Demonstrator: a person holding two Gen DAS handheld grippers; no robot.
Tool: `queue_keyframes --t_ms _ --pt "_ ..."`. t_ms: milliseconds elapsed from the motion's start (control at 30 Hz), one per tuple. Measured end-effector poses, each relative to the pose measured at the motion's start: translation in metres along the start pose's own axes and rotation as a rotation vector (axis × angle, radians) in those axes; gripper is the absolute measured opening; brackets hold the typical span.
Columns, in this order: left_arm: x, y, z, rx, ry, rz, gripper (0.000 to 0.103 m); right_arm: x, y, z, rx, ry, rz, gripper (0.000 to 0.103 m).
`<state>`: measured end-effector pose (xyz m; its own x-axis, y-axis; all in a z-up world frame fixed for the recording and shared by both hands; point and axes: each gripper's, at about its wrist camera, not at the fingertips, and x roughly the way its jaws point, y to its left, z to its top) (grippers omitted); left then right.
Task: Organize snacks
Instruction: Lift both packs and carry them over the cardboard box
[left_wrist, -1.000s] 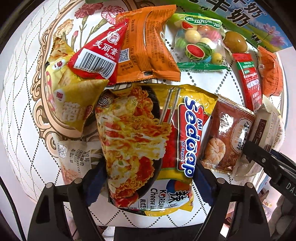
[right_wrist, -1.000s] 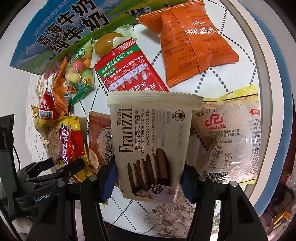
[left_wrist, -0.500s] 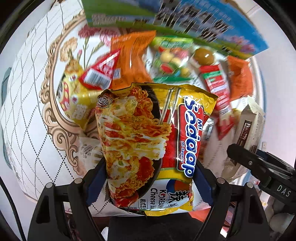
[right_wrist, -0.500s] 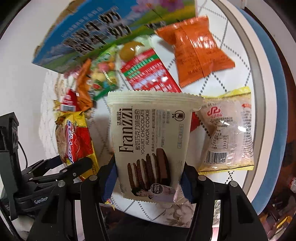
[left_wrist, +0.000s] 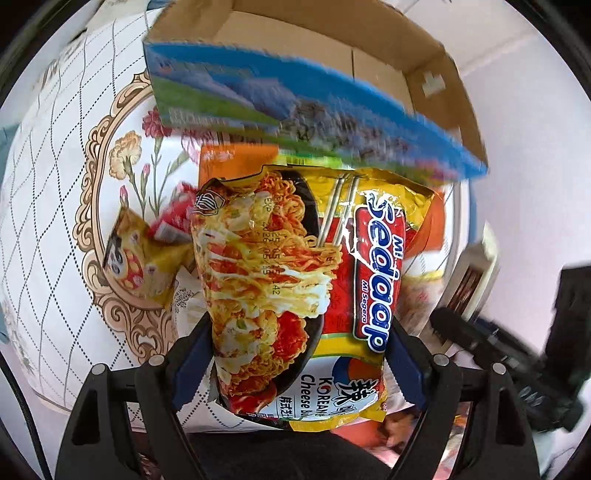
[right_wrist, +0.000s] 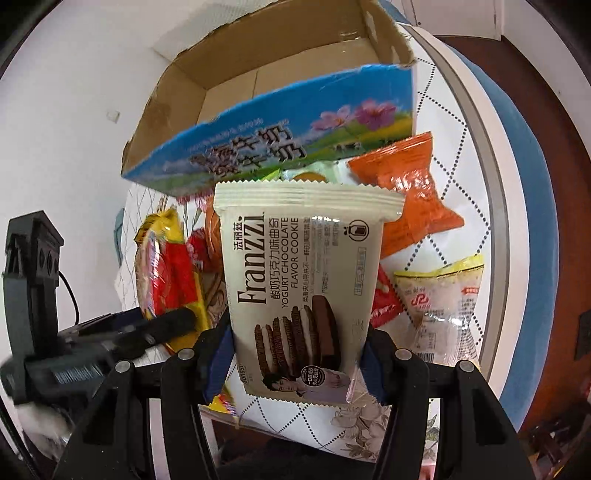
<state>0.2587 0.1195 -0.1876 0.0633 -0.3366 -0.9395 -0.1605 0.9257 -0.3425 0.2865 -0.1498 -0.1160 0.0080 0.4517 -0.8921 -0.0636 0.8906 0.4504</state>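
My left gripper (left_wrist: 295, 354) is shut on a yellow and red Sedaap noodle packet (left_wrist: 291, 280), held up above the table. My right gripper (right_wrist: 297, 363) is shut on a cream Franzzi cookie packet (right_wrist: 299, 280), also lifted. An open cardboard box (left_wrist: 332, 55) with a blue printed side stands at the far edge of the table; its brown inside shows in the right wrist view (right_wrist: 258, 74) too. Each gripper shows at the edge of the other's view: the right one (left_wrist: 480, 332), the left one (right_wrist: 110, 332).
Several snack packets lie on the round white patterned table (left_wrist: 55, 221): a yellow bag (left_wrist: 140, 266), an orange packet (right_wrist: 410, 199), a clear-and-yellow packet (right_wrist: 443, 302), a red sachet (right_wrist: 384, 302). The table's blue rim (right_wrist: 517, 184) curves on the right.
Both grippers have risen and tilted back with their packets still held. The open top of the cardboard box has come into view, and the table snacks look smaller and lower.
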Motion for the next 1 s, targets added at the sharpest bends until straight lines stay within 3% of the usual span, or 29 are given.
queue_keyframes --t_ms 233,400,533,667,767,900,1000 --pt "-0.049 0.016 0.027 -0.010 -0.059 0.007 0.085 0.002 0.005 0.012 0.001 -0.007 0.029 0.061" --pt "-0.057 0.015 0.014 0.028 -0.059 0.020 0.085 -0.004 0.001 -0.001 -0.013 -0.005 0.047 0.061" --pt "-0.008 0.001 -0.009 0.057 -0.014 0.074 0.085 0.014 -0.003 -0.008 -0.029 0.013 -0.011 0.061" --pt "0.064 0.013 -0.039 0.066 0.076 0.172 0.085 0.039 -0.029 -0.030 0.004 0.068 -0.079 0.061" --pt "0.105 0.027 -0.056 0.055 0.147 0.199 0.087 0.052 -0.050 -0.049 0.033 0.106 -0.122 0.061" --pt "0.107 0.040 -0.064 0.029 0.133 0.192 0.085 0.058 -0.062 -0.064 0.039 0.122 -0.150 0.061" --pt "0.079 0.039 -0.072 0.018 0.095 0.171 0.084 0.055 -0.060 -0.071 0.023 0.111 -0.158 0.061"
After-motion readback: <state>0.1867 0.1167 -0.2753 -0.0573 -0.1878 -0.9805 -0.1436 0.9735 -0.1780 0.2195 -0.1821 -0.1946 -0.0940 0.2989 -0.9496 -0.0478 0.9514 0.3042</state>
